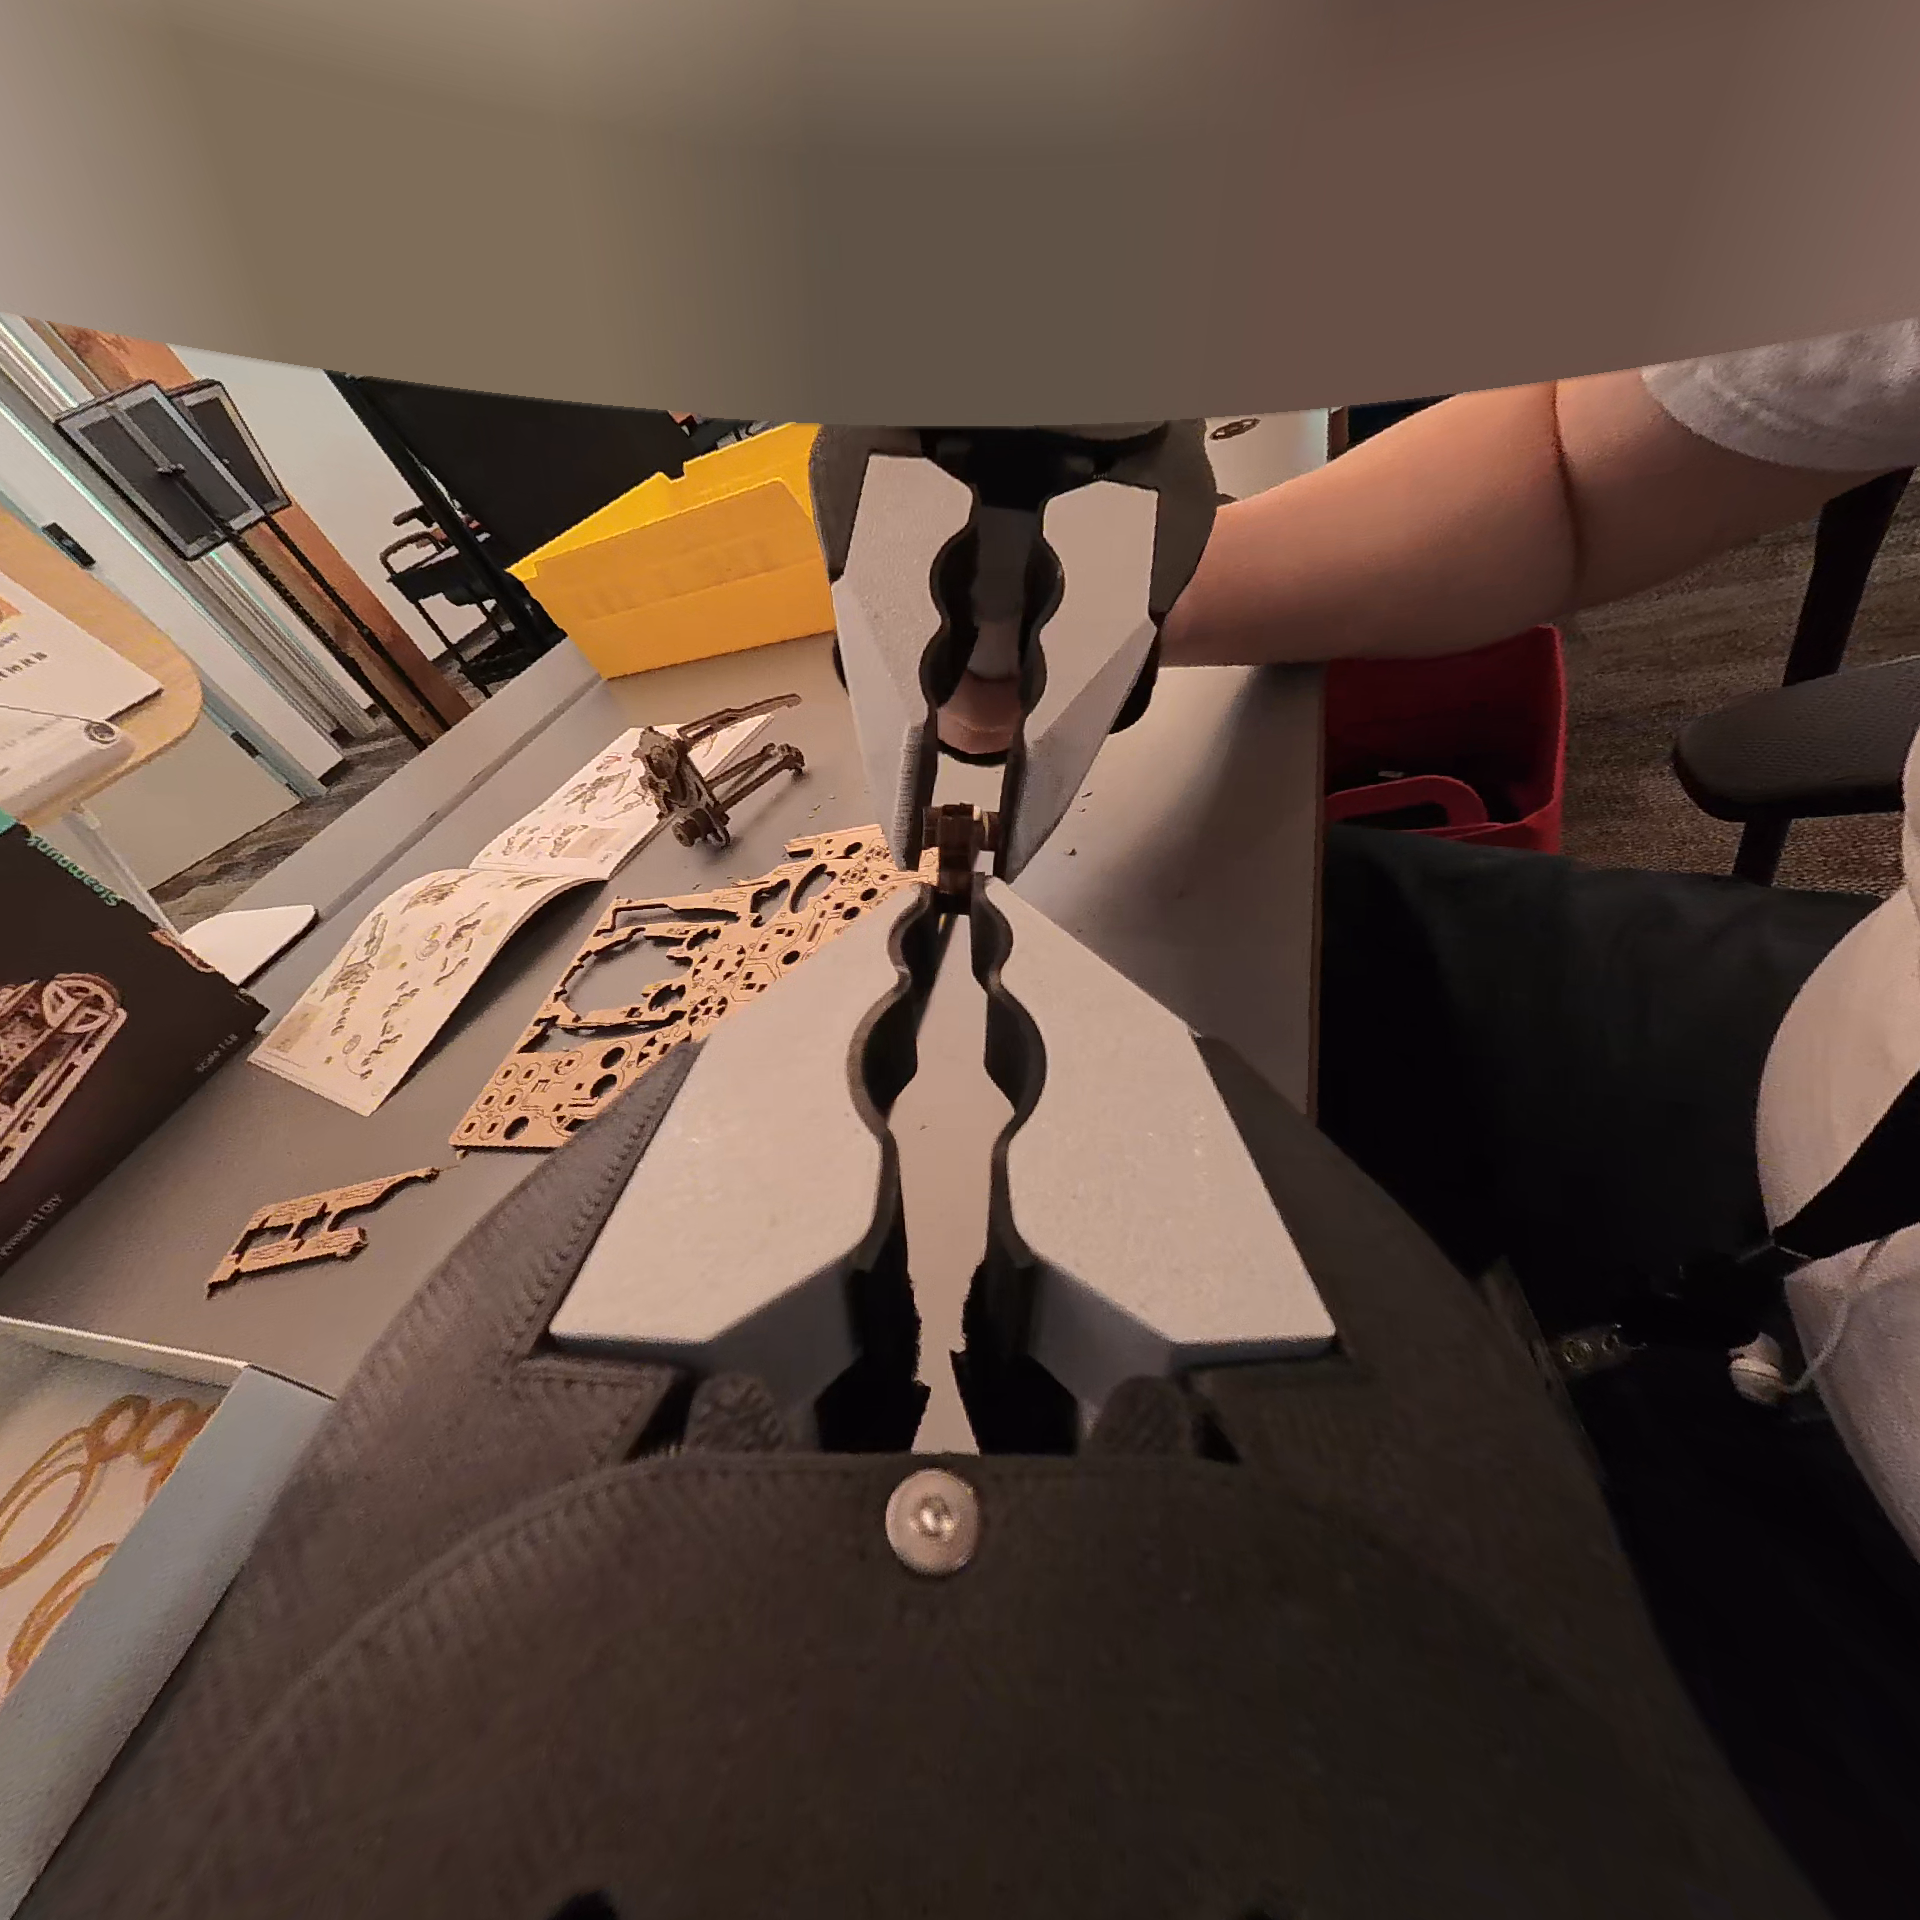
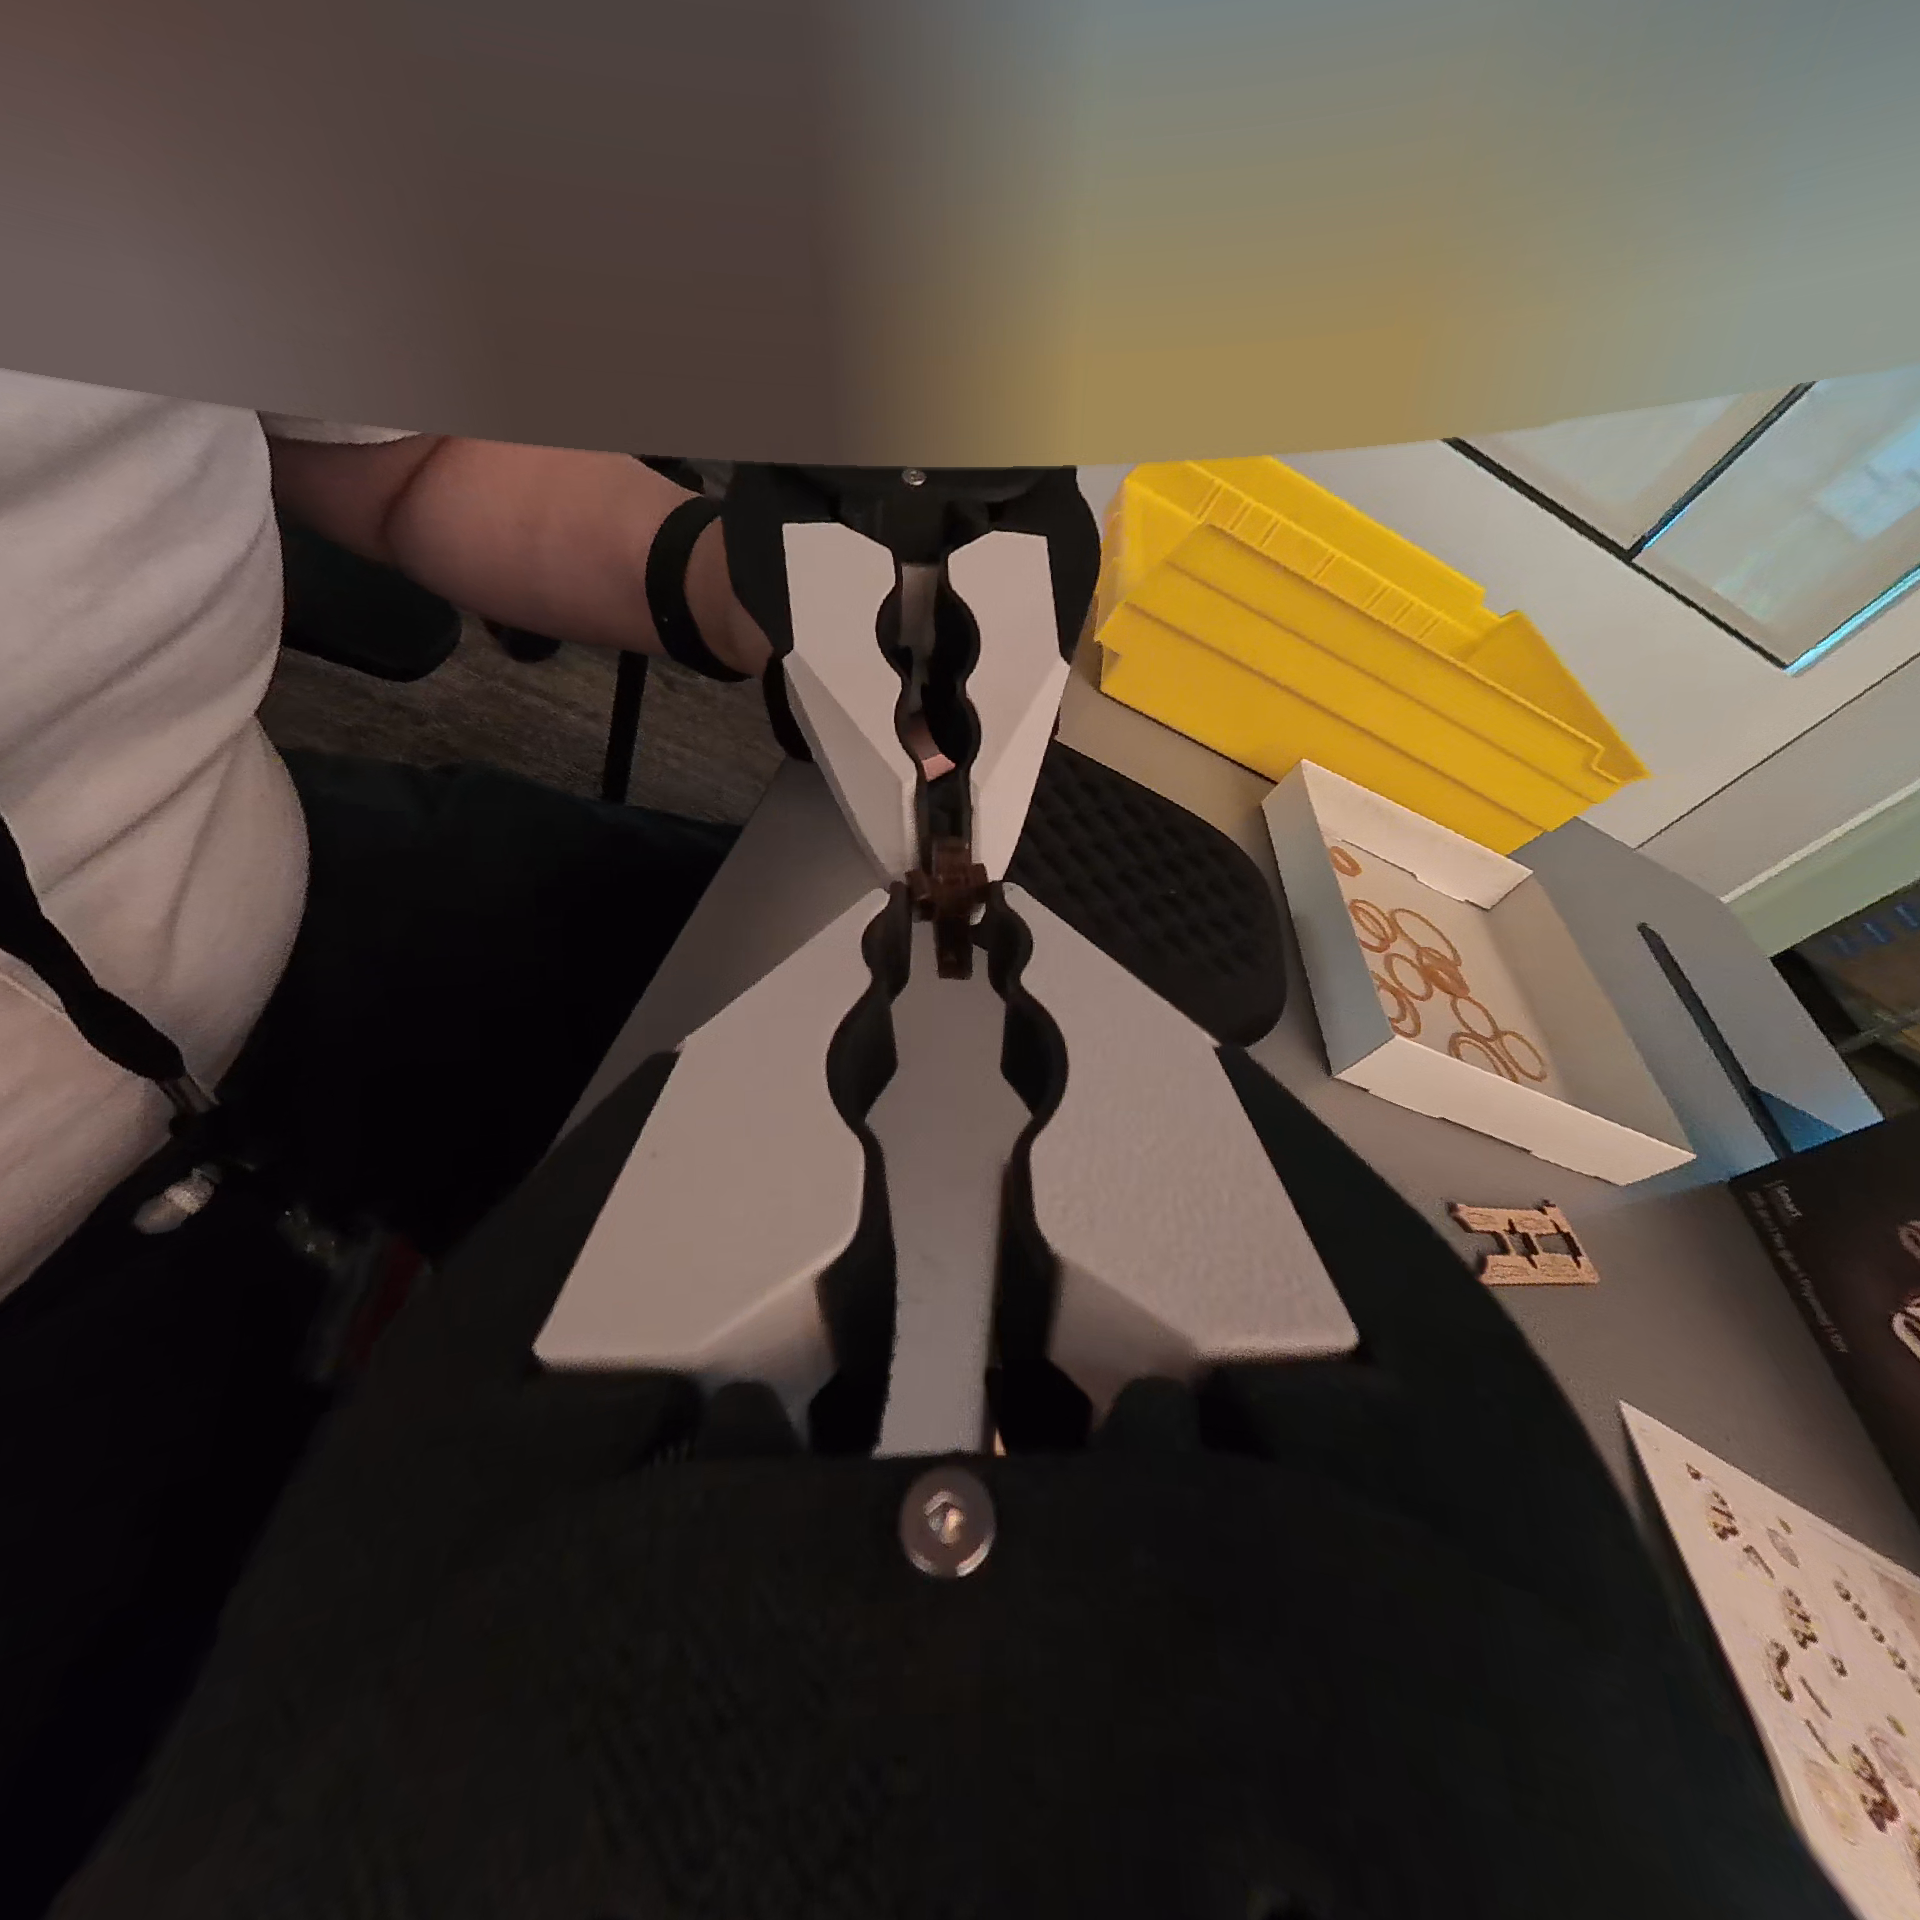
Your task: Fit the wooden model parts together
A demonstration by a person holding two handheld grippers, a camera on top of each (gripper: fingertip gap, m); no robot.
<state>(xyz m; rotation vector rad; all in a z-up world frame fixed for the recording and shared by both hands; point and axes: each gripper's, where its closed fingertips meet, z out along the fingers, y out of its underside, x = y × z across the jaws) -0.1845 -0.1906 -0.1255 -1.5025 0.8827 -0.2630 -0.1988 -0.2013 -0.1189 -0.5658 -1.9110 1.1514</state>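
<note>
Both grippers meet tip to tip above the grey table [image 1: 1143, 935], near its edge. My left gripper [image 1: 954, 902] is shut on the lower end of a small dark brown wooden part [image 1: 961, 840]. My right gripper [image 1: 958, 831] comes from the far side and is shut on the upper, wider end of the same small assembly. In the right wrist view, my right gripper [image 2: 945, 902] grips the cross-shaped brown part [image 2: 948, 920], and the left gripper [image 2: 943, 857] pinches its far end. Whether it is one part or two joined I cannot tell.
A punched-out wooden sheet [image 1: 675, 997], a smaller sheet fragment [image 1: 301, 1226], an open instruction booklet [image 1: 436, 935] and a partly built dark model [image 1: 696, 779] lie to the left. A yellow bin [image 1: 686, 582] stands at the back. A white box of wooden rings [image 2: 1455, 966] and a dark kit box [image 1: 83, 1039] lie nearby. The tips of both grippers are at nearly the same place.
</note>
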